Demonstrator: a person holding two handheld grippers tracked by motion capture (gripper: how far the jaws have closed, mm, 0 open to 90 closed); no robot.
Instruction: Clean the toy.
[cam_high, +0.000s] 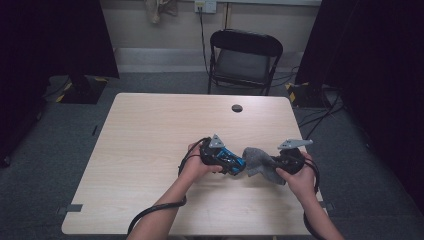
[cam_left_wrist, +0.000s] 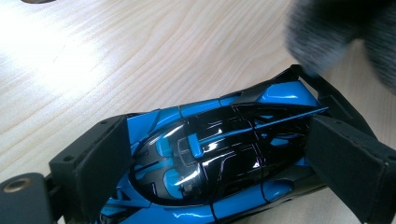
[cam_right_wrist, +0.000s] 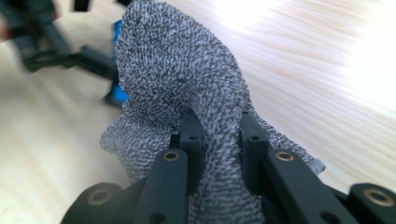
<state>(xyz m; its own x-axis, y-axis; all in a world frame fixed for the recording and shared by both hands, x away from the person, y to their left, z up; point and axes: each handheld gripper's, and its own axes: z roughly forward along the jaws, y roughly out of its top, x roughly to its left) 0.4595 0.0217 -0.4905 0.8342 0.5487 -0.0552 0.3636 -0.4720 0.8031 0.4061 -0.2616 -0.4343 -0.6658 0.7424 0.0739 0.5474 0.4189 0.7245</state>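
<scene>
Glossy blue-and-black toy car (cam_left_wrist: 219, 158) sits clamped in the left tongs (cam_left_wrist: 215, 163) over the pale wood surface (cam_high: 150, 145). Right tongs (cam_right_wrist: 219, 135) pinch a fuzzy grey cloth (cam_right_wrist: 182, 79) just beside the car's end.

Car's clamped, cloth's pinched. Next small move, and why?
Probably bring the right hand-held gripper a little closer so the grey cloth lies on the toy car, then wipe along its body. The left hand-held gripper has its jaws closed on the car's sides, above the table. In the left gripper view, the cloth hangs just past the car's far end.
</scene>
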